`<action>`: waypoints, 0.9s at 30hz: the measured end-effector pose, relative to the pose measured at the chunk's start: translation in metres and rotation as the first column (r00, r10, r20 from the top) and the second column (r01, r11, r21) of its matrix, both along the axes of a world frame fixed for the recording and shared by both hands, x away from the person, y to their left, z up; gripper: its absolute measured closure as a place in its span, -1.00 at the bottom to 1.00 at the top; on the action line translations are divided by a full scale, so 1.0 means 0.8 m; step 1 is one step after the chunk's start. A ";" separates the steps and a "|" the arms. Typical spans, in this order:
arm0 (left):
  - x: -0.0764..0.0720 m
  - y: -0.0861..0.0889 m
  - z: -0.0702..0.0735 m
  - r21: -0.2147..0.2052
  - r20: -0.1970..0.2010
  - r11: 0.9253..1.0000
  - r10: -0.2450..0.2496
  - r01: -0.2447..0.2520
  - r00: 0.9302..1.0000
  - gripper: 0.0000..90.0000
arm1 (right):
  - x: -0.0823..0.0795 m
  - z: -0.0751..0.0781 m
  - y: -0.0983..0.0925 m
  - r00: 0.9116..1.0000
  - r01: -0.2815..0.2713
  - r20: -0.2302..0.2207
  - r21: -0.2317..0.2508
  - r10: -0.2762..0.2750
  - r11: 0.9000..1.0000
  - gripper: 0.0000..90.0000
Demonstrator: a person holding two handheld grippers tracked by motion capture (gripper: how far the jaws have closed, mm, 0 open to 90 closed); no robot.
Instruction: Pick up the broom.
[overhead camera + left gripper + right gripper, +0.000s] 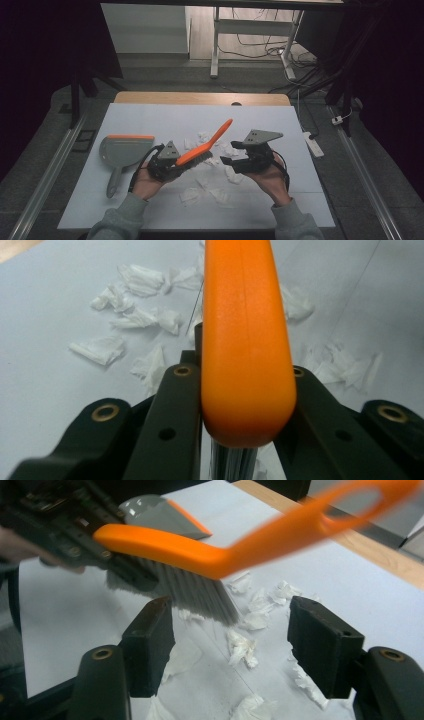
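An orange hand brush (205, 145) with grey bristles is held above the white table top (150, 115), handle slanting up to the right. My left gripper (172, 162) is shut on the brush's head end; in the left gripper view the black jaws press both sides of the orange back (245, 340). My right gripper (232, 152) stands just right of the bristles, open, with nothing between its pads (320, 645). In the right gripper view the brush (175, 550) hangs beyond the jaws. A grey dustpan (125, 147) with an orange lip lies at the left.
Several crumpled white paper scraps (210, 190) lie scattered on the table under and in front of the grippers, and more (135, 315) spread beyond the brush. A wooden table edge (200, 97) runs along the back. A power strip (314, 142) lies off to the right.
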State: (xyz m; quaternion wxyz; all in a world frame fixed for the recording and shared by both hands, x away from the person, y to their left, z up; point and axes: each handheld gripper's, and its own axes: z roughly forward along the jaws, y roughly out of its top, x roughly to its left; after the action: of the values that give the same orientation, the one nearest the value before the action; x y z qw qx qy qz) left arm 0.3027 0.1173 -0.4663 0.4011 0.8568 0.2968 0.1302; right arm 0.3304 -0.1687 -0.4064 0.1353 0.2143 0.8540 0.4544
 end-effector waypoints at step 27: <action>-0.022 -0.052 0.001 0.200 -0.042 0.941 -0.271 0.274 0.962 0.77 | -0.015 -0.030 0.050 0.971 -0.232 -0.048 -0.414 0.234 0.880 -0.01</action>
State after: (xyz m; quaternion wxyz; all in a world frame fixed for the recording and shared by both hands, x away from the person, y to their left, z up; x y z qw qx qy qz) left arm 0.2853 0.0758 -0.4656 0.3233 0.9270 0.1632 0.0973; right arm 0.3185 -0.1288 -0.4305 0.1238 0.0755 0.9505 0.2749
